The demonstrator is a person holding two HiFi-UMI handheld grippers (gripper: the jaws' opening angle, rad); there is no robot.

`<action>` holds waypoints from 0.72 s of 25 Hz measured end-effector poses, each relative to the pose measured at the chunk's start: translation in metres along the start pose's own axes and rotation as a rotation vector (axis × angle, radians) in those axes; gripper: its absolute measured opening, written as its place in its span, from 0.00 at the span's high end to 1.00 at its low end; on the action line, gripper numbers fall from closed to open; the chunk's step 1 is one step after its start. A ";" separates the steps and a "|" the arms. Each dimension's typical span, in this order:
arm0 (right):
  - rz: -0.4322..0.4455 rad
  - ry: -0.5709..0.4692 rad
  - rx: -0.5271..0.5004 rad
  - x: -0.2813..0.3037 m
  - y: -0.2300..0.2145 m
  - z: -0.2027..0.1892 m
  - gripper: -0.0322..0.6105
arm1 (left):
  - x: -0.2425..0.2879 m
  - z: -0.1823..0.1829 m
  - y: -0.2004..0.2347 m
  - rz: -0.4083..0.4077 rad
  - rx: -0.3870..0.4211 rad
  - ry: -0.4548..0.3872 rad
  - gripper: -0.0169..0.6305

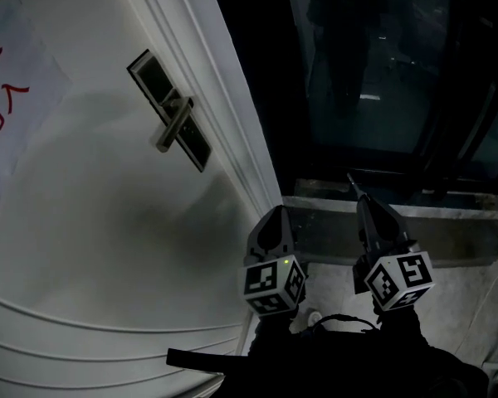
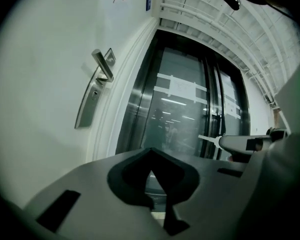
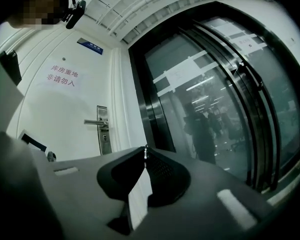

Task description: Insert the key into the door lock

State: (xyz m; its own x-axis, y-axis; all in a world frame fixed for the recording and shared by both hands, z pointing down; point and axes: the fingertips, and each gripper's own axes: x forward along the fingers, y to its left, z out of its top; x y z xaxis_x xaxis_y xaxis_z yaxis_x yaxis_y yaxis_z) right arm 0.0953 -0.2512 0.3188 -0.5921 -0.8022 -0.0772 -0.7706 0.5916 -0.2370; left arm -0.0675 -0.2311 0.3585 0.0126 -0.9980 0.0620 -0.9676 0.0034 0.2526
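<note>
Metal key (image 2: 209,137) sticks out of the clamped jaws of the right gripper (image 1: 363,207), low and right of centre in the head view. It is well apart from the door lock (image 1: 169,110), upper left on the white door (image 1: 83,222). Just beside, the left gripper (image 1: 275,215) has its jaws together, empty.

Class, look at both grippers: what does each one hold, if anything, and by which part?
The right gripper pinches the key by its back end, the blade poking out past the tips. The left gripper is shut on nothing.
</note>
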 end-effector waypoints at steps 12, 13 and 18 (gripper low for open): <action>0.357 0.101 0.016 0.088 0.116 -0.037 0.93 | -0.060 0.023 0.130 0.365 -0.037 -0.086 0.97; 0.393 0.111 0.017 0.093 0.126 -0.040 0.93 | -0.067 0.024 0.138 0.399 -0.038 -0.095 0.97; 0.581 0.153 0.017 0.118 0.173 -0.053 0.93 | -0.101 0.029 0.172 0.583 -0.057 -0.145 0.97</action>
State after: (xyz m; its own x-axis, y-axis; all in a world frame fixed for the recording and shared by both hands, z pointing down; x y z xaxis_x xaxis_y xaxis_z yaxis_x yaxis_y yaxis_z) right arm -0.1204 -0.2391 0.3196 -0.9433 -0.3265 -0.0589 -0.3077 0.9273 -0.2132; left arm -0.2426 -0.1314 0.3676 -0.5541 -0.8291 0.0748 -0.7895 0.5519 0.2685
